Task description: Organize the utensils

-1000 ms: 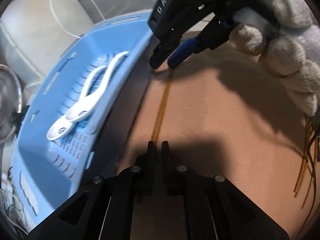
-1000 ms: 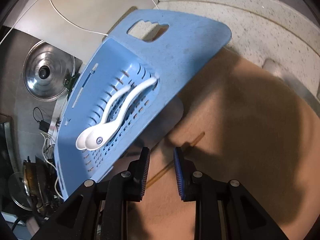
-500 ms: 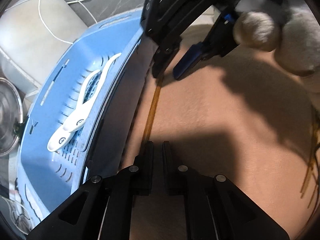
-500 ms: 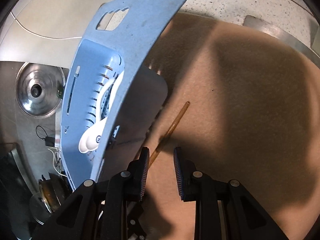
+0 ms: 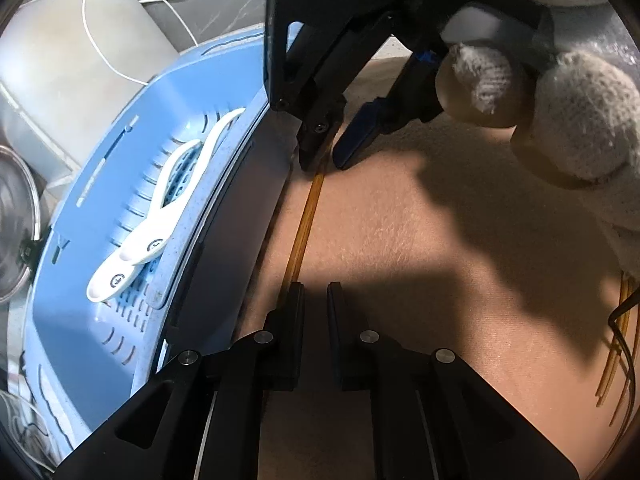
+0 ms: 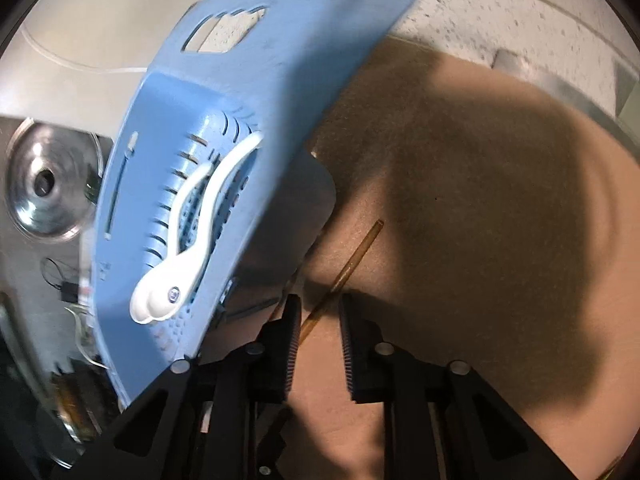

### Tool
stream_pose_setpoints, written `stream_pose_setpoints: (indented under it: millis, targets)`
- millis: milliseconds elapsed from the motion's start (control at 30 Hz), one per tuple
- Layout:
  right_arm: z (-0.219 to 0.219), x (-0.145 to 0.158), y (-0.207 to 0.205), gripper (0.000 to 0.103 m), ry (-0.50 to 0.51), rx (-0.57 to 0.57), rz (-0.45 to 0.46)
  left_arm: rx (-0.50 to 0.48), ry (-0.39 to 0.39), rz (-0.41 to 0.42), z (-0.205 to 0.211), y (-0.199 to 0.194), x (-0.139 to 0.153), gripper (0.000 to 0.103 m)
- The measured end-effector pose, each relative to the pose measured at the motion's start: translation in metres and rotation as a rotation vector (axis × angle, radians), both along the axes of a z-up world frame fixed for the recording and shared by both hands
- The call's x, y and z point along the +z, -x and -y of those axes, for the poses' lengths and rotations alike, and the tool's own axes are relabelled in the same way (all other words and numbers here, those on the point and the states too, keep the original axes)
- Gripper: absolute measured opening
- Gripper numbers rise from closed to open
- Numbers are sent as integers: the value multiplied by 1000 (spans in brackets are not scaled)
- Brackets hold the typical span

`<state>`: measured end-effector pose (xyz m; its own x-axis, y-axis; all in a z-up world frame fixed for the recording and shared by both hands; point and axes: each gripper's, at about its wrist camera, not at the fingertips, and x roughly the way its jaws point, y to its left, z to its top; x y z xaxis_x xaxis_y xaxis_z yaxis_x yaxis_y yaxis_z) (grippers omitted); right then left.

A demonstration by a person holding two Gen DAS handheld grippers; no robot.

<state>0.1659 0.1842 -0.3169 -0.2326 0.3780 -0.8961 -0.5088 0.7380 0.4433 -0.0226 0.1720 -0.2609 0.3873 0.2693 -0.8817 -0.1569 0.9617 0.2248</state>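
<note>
The amber chopstick (image 5: 307, 216) lies flat on the tan surface (image 5: 420, 248) beside the blue tray (image 5: 120, 168), long axis running between both tongs. Right tongs (image 5: 323, 164), nearer, have just been closing astride its far end, not yet gripping. Left tongs (image 5: 314, 292) are nearly clenched, empty.

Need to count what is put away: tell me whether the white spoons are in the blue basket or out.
In. Both white spoons lie side by side on the slotted floor of the blue basket. A brown chopstick lies outside it on the mat.
</note>
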Motion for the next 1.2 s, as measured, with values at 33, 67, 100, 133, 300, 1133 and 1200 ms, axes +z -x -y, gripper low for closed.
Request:
stream_pose_setpoints:
  millis: [33, 67, 100, 133, 300, 1133, 1200]
  targets:
    - [-2, 0, 0, 16, 4, 5, 1, -1, -1, 2, 0, 0, 0, 10]
    - [-2, 0, 0, 15, 7, 8, -2, -1, 2, 6, 0, 0, 0, 10]
    - [-3, 0, 0, 15, 11, 11, -1, 0, 5, 9, 1, 1, 0, 10]
    - [-4, 1, 0, 11, 17, 16, 5, 1, 8, 12, 1, 1, 1, 10]
    - [4, -5, -4, 7, -4, -32, -50, -1, 13, 26, -3, 1, 2, 10]
    - [31, -27, -3, 0, -149, -140, -140, 139, 80, 124, 1, 57, 33, 10]
    - [29, -24, -1, 0, -93, -126, -127, 140, 79, 125, 0, 57, 33, 10]
